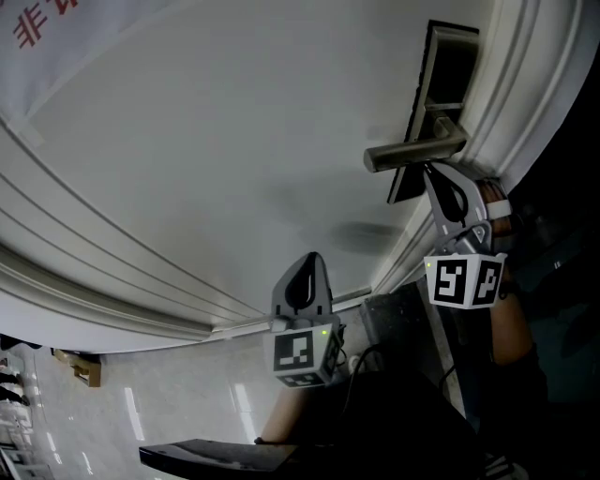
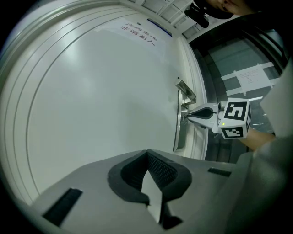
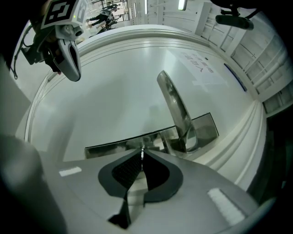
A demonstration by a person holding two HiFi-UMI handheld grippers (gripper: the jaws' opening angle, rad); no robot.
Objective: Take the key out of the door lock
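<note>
A white door (image 1: pixel 206 141) carries a dark metal lock plate (image 1: pixel 441 84) with a lever handle (image 1: pixel 412 152). My right gripper (image 1: pixel 429 171) has its tips against the plate just below the handle. In the right gripper view its jaws are shut on a thin silver key (image 3: pixel 142 151) that stands at the plate (image 3: pixel 114 146), next to the handle (image 3: pixel 176 107). My left gripper (image 1: pixel 309 259) hangs shut and empty in front of the door's lower part, well left of the lock. The left gripper view shows the right gripper (image 2: pixel 188 114) at the plate (image 2: pixel 176 132).
Raised mouldings (image 1: pixel 112 272) run across the door panel, and the door frame (image 1: pixel 525 66) lies right of the lock. A sign with red print (image 1: pixel 37 23) is at the door's top left. Tiled floor (image 1: pixel 169 403) shows below.
</note>
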